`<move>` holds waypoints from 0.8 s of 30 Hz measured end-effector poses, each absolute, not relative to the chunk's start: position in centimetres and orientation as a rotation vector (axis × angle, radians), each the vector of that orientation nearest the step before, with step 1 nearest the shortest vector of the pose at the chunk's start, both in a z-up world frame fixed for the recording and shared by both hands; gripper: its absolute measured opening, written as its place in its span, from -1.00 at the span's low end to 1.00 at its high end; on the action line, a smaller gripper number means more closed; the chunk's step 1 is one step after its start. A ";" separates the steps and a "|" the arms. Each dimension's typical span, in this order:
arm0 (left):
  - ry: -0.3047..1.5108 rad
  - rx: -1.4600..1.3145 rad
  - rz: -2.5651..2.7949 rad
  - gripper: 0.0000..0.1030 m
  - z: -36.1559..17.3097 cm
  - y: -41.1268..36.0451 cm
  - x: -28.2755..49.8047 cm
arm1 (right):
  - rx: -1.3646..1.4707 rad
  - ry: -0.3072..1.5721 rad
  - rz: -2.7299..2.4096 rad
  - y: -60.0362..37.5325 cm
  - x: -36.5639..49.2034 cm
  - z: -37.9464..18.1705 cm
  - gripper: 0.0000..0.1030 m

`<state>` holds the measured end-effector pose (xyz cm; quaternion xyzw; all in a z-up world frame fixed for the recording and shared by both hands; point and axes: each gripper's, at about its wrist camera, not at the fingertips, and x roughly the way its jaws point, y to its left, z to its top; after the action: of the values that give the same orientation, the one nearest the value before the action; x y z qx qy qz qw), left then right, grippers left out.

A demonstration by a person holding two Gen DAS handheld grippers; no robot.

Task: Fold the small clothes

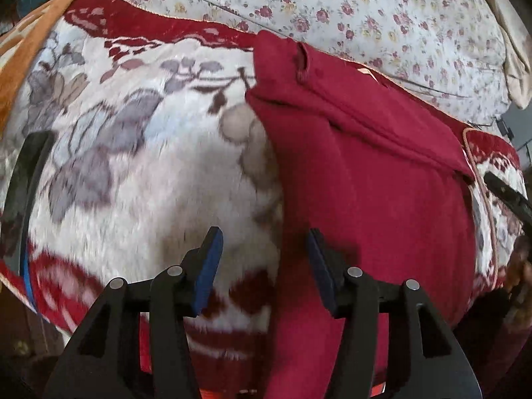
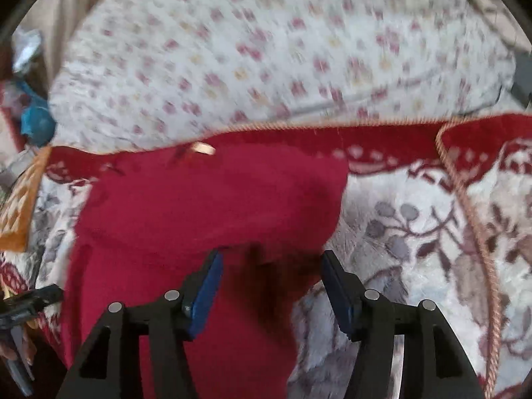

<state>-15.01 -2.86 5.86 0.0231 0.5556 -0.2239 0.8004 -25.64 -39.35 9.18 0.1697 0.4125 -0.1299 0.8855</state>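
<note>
- Soft dark red folded garment [image 1: 365,173] lying on fluffy white blanket with grey flowers [image 1: 139,173], under right finger of left gripper [image 1: 264,249].
- Left gripper partly open, holding nothing.
- Right gripper [image 2: 271,274] partly open above same red garment, holding nothing.

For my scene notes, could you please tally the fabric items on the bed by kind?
Red garment: 1
Plush floral blanket: 1
Rose-print sheet: 1
Orange patterned cloth: 1
Total: 4
</note>
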 end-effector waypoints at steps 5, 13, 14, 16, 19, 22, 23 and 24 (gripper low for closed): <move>1.185 0.061 -0.489 0.01 5.0 -2.6 -16.9 | 0.445 0.888 -0.232 -37.7 -30.1 7.4 0.31; 1.162 0.063 -0.465 0.01 5.0 -2.8 -17.4 | 0.514 0.933 -0.247 -37.9 -29.7 3.6 -0.52; 1.168 0.051 -0.470 0.01 5.1 -2.6 -17.5 | 0.486 0.916 -0.264 -37.6 -29.5 3.8 -0.70; 1.171 0.042 -0.477 0.01 5.4 -2.1 -18.1 | 0.436 0.912 -0.264 -37.3 -29.7 4.4 -0.87; 1.164 0.058 -0.468 0.01 5.4 -1.6 -19.0 | 0.399 0.892 -0.343 -38.4 -31.1 5.0 -0.99; 1.162 0.084 -0.459 0.01 4.7 -1.5 -19.8 | 0.401 0.934 -0.442 -40.3 -31.8 3.6 -1.00; 1.157 0.087 -0.454 0.01 4.8 -1.4 -20.0 | 0.457 0.931 -0.398 -40.7 -32.3 3.5 -1.00; 1.154 0.086 -0.452 0.01 5.0 -1.4 -20.2 | 0.503 0.913 -0.335 -40.8 -32.8 3.9 -1.00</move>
<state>-20.15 -1.35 4.97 0.0404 0.5405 -0.2119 0.8133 -32.83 -40.78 3.91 0.2391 0.4342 -0.1594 0.8537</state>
